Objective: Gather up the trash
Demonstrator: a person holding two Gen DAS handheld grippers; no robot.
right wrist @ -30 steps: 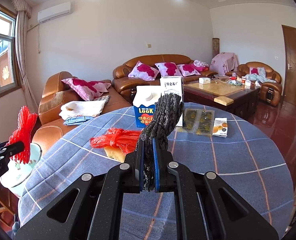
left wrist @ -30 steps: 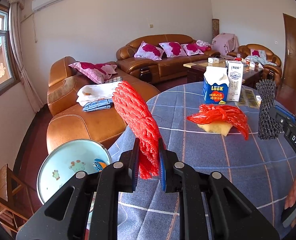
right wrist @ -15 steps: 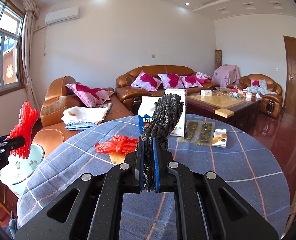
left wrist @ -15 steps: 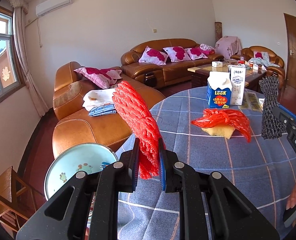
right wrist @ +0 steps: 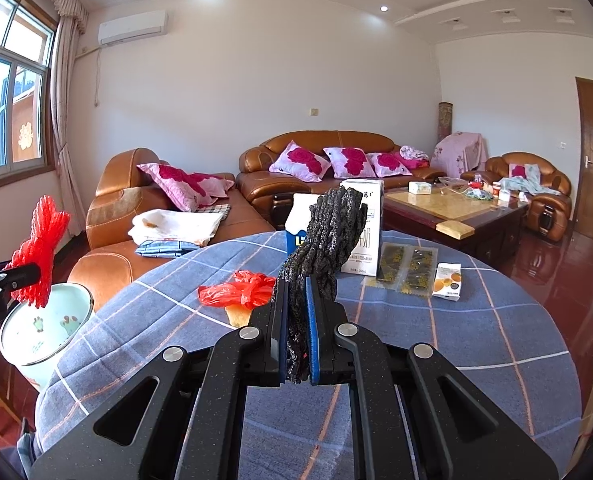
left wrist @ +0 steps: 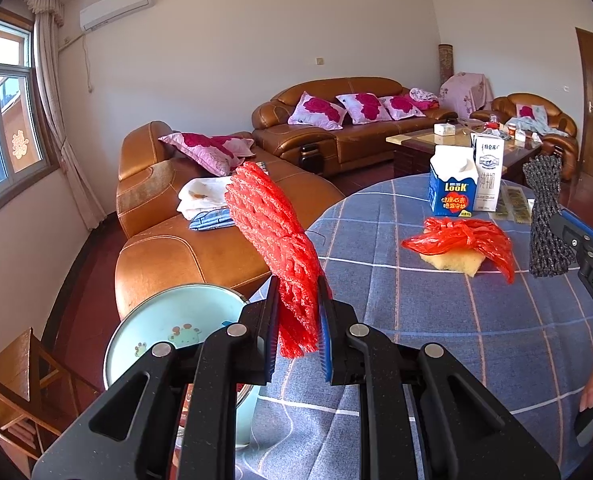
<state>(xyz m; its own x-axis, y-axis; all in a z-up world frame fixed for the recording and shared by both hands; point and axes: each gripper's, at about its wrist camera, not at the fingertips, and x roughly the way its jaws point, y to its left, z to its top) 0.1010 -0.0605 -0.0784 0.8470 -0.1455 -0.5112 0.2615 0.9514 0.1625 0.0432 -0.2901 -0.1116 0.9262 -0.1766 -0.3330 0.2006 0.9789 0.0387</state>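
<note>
My left gripper (left wrist: 296,332) is shut on a red foam net sleeve (left wrist: 272,232), held upright at the table's left edge above a pale blue enamel basin (left wrist: 168,320). That sleeve (right wrist: 40,252) and basin (right wrist: 44,328) also show at the left of the right wrist view. My right gripper (right wrist: 296,336) is shut on a black foam net sleeve (right wrist: 328,232), lifted over the round table; the black sleeve (left wrist: 544,220) appears at the right of the left wrist view. A red plastic bag (left wrist: 464,236) lies on a yellow sponge (left wrist: 456,262) mid-table.
The table wears a blue checked cloth (right wrist: 456,340). Two milk cartons (left wrist: 454,184) stand at its far side, with dark sachets (right wrist: 410,268) and a small orange box (right wrist: 448,280) nearby. Brown leather sofas (left wrist: 184,240) lie beyond; a wooden chair (left wrist: 20,392) stands low left.
Both grippers keep their grips. The views tilt up slightly, so the room and table sit lower in frame; the basin shows more fully under the red sleeve.
</note>
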